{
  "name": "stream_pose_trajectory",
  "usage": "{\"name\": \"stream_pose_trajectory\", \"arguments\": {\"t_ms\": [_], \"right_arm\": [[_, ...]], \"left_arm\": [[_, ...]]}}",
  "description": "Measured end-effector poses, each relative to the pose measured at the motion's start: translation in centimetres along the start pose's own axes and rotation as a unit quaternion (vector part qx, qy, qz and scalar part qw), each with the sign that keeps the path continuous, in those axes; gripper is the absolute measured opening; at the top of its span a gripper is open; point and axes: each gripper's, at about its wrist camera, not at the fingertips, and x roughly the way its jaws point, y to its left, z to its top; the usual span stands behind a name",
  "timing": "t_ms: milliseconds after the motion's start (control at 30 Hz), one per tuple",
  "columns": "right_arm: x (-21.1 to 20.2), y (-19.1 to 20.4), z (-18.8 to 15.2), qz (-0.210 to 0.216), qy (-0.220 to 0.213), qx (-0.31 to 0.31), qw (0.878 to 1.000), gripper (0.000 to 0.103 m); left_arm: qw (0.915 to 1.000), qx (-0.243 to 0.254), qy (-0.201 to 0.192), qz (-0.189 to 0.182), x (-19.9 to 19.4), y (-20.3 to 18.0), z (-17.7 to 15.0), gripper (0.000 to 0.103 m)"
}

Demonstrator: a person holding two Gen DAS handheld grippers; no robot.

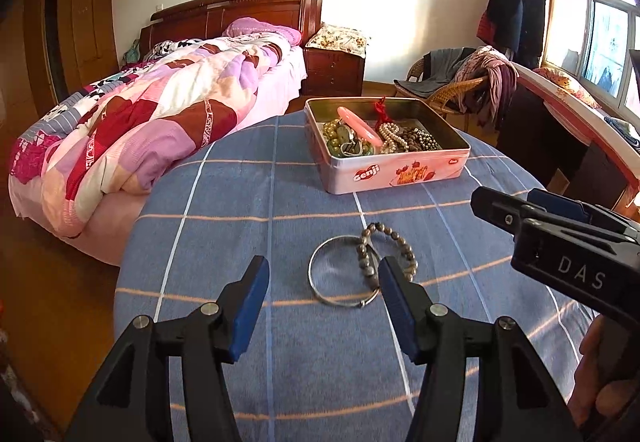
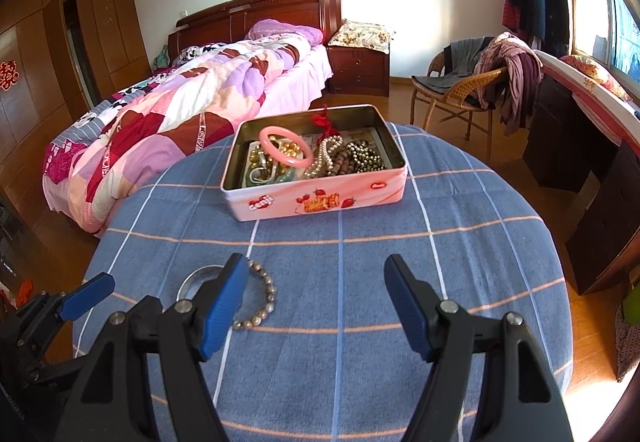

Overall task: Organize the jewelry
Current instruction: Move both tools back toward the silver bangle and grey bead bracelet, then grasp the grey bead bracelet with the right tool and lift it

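A pink tin (image 1: 400, 172) (image 2: 316, 202) stands open on the blue checked cloth, holding a pink bangle (image 1: 358, 124) (image 2: 286, 150), pearls, green stones and dark beads. Nearer lie a silver bangle (image 1: 340, 298) (image 2: 188, 280) and a brown bead bracelet (image 1: 366, 242) (image 2: 266, 296), overlapping. My left gripper (image 1: 322, 284) is open just short of them, nothing between its fingers. My right gripper (image 2: 316, 286) is open over bare cloth, right of the bracelet; its left finger (image 2: 224, 302) hides part of both pieces. The right gripper's body (image 1: 560, 242) shows at the left wrist view's right edge.
The round table (image 2: 480, 242) is covered by the blue checked cloth. A bed with a patchwork quilt (image 1: 140, 122) stands to the left, a nightstand (image 1: 334, 68) behind. A wicker chair with clothes (image 2: 468, 90) and a dark desk (image 2: 580, 162) stand to the right.
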Motion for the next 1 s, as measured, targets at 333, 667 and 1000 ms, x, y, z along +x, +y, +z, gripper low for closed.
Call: {"name": "stream_pose_trajectory", "arguments": {"t_ms": [333, 667, 1000], "right_arm": [[-0.1, -0.7, -2.2, -0.003, 0.018, 0.002, 1.000, 0.074], [2.6, 0.6, -2.9, 0.032, 0.049, -0.002, 0.998, 0.071], [8.2, 3.9, -2.3, 0.004, 0.104, -0.063, 0.993, 0.046]], "left_arm": [[0.9995, -0.010, 0.020, 0.020, -0.2, 2.0, -2.2, 0.058], [0.9965, -0.010, 0.057, 0.061, 1.5, 3.4, -2.9, 0.058], [0.9948, -0.006, 0.063, 0.080, 1.8, 4.2, -2.6, 0.058]]}}
